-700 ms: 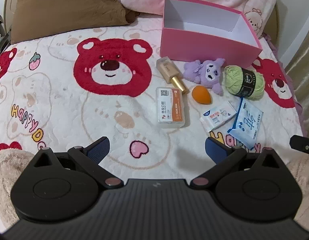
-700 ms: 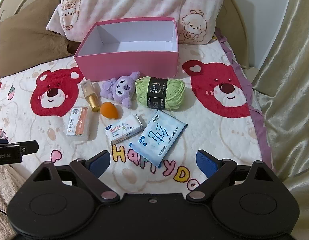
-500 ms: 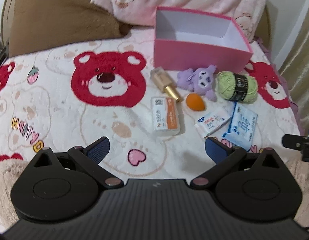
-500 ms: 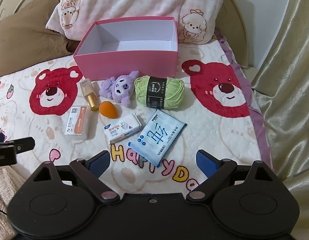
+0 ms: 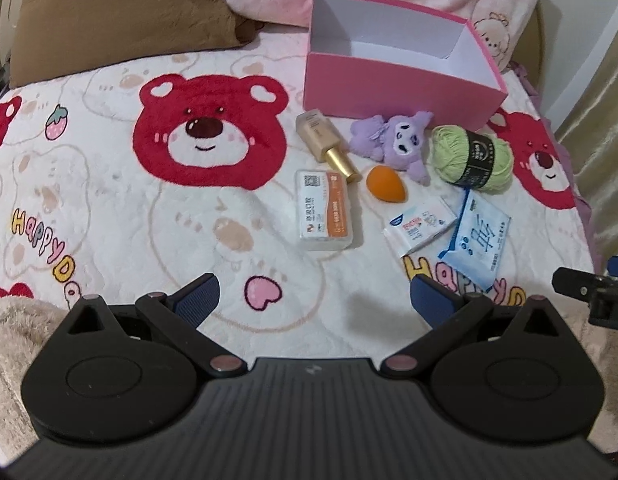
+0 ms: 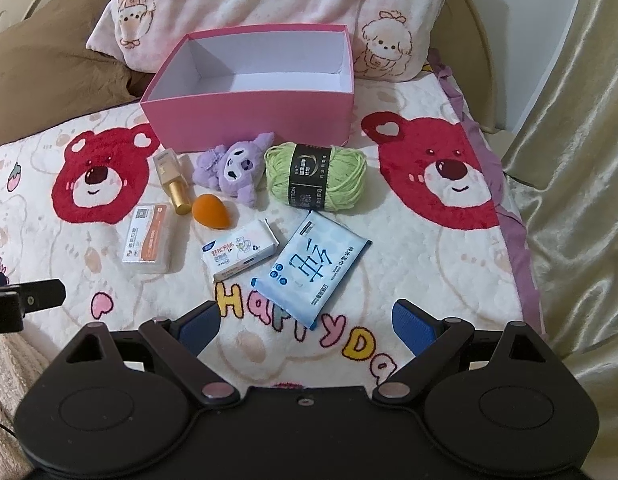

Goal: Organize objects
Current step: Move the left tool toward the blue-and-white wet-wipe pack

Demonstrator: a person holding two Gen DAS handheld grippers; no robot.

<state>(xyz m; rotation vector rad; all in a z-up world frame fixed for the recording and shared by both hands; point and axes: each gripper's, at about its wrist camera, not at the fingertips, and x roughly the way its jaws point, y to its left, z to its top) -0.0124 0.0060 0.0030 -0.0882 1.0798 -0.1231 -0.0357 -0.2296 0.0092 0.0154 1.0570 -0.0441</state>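
Left gripper [image 5: 315, 298]: jaws fully spread, nothing between the blue pads, poised above the cream fleece blanket with red bear faces [image 5: 109, 208]. Right gripper [image 6: 307, 322]: jaws likewise wide apart and empty.

Ahead of the right gripper, nearest first: a flat blue wet-wipe packet [image 6: 313, 266], just beyond its left finger; a white tissue pack with pink print [image 6: 241, 250], beside the packet on the left; a clear plastic box with an orange label [image 6: 147, 240], farther left. Beyond these lie an orange teardrop makeup sponge [image 6: 211, 210], a beige foundation bottle with a gold cap [image 6: 173, 180], a purple plush toy [image 6: 233, 170] and a green yarn ball with a black band [image 6: 317, 176]. Farthest ahead stands the open pink cardboard box [image 6: 253, 120], nothing visible inside.
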